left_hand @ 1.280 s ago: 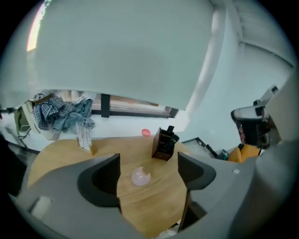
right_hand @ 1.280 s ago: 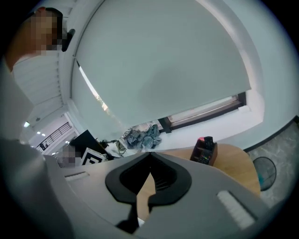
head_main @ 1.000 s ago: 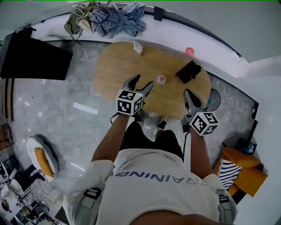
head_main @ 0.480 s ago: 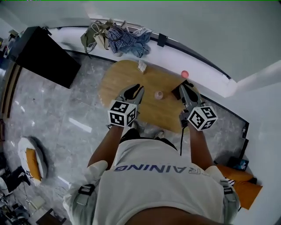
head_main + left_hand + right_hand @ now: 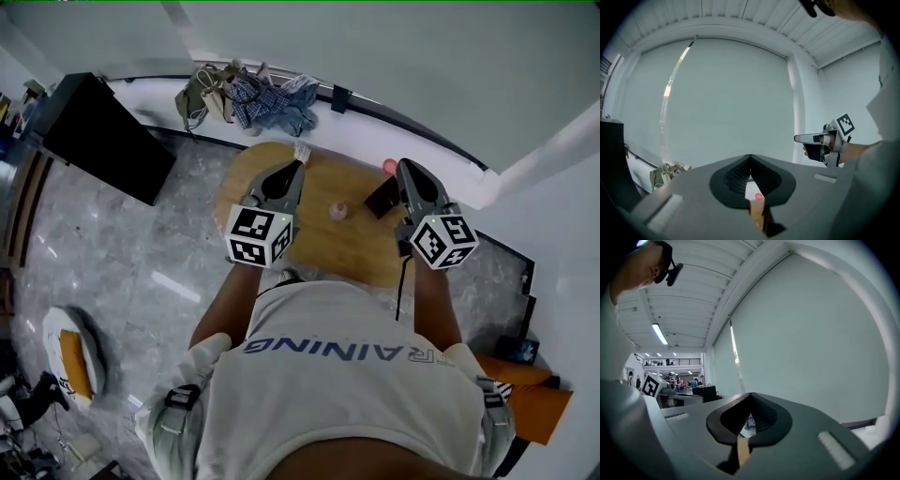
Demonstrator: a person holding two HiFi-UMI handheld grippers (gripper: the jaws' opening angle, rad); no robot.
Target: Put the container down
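Head view: a person is holding both grippers over the oval wooden table [image 5: 328, 255], where what looks like the small pink container [image 5: 338, 210] is standing near the middle. The left gripper [image 5: 292, 169] is hovering at its ten o'clock and the right gripper [image 5: 405, 169] at its two o'clock, each with its jaws pressed together on nothing.

tiny container [image 5: 338, 210] unclear, black case [image 5: 379, 199] partly hidden
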